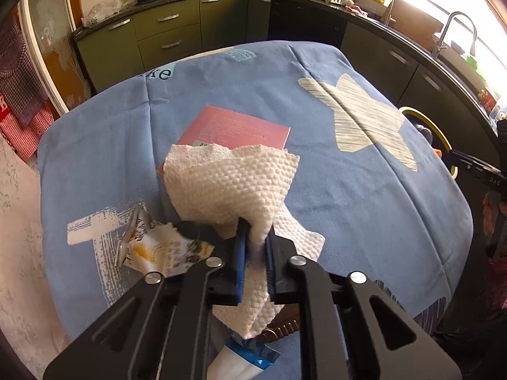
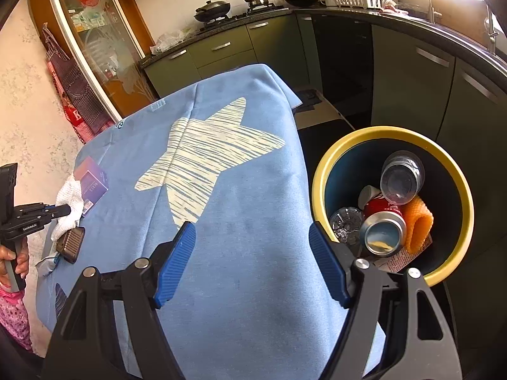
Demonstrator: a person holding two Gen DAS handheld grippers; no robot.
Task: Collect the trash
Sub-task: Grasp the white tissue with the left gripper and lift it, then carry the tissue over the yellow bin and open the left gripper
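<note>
**Left jaws clamped on the paper towel, bin waiting on the right**

The left gripper [image 1: 256, 247] has its blue-padded jaws clenched on a crumpled white embossed paper towel [image 1: 231, 186], and the towel balloons up ahead of the pads while a tail of it hangs down between the black arms. From the right wrist view the same left gripper [image 2: 65, 210] sits at the far left edge of the surface, the white towel [image 2: 70, 196] bunched at its tip, with the person's hand [image 2: 14, 261] wrapped around the handle.

Under it all lies the blue tablecloth with a pale star print [image 1: 364, 190], draped over the surface. Just behind the towel rests a pink rectangular box [image 1: 234, 128]. To the left of the jaws there's a torn white-and-yellow printed wrapper [image 1: 158, 248] lying flat on the cloth, and beneath the gripper a blue-and-white packet [image 1: 244, 357] and a brown ribbed object [image 1: 282, 329] peek out.

Over on the right, the right gripper [image 2: 252, 262] hovers above the cloth with jaws spread wide, nothing between them. Just beside it, off the surface's edge, stands the round yellow-rimmed dark trash bin [image 2: 320, 171]. Inside: a red drink can [image 2: 383, 228], a clear plastic lidded cup [image 2: 402, 179], an orange foam net sleeve [image 2: 418, 221] and a clear crumpled bottle [image 2: 345, 223].
</note>
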